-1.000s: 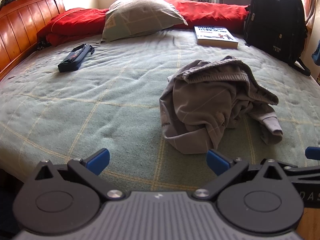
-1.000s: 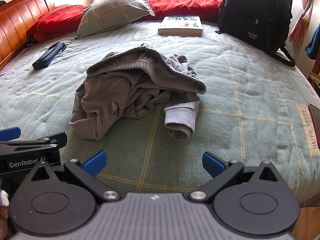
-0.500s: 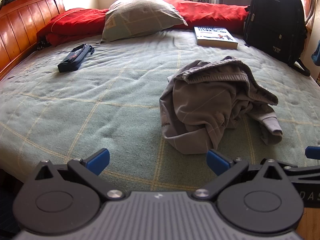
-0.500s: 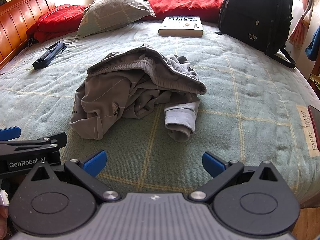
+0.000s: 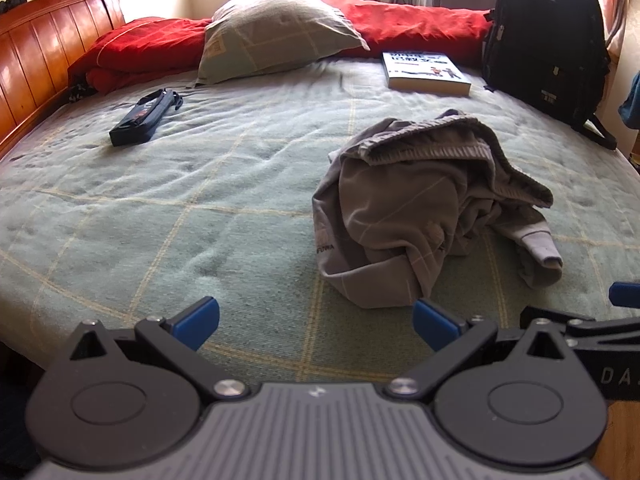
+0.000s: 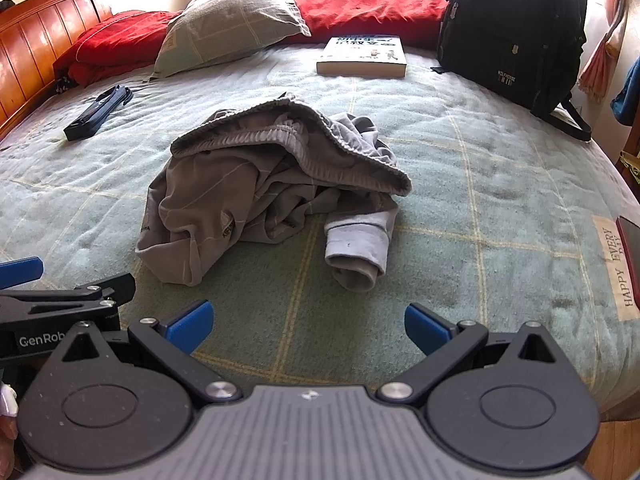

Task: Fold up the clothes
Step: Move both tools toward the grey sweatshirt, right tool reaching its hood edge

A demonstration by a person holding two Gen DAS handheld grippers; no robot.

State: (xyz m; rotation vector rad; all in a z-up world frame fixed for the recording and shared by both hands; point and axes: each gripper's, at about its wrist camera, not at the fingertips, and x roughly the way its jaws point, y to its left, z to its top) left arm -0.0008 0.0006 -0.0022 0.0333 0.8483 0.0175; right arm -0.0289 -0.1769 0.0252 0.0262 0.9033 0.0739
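Crumpled, grey trousers [image 6: 264,196] point a cuff toward both wide-open, empty grippers [image 5: 316,322] [image 6: 306,320]

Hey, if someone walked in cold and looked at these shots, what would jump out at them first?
The crumpled grey garment heaped mid-bed on the green checked blanket, waistband up, one cuff trailing toward the camera. Behind it, a red quilt spans the far edge, with a black backpack upright at far right. Both grippers, left and right, hang open short of the garment.

Red phone [image 6: 631,248] cut off at right edge.
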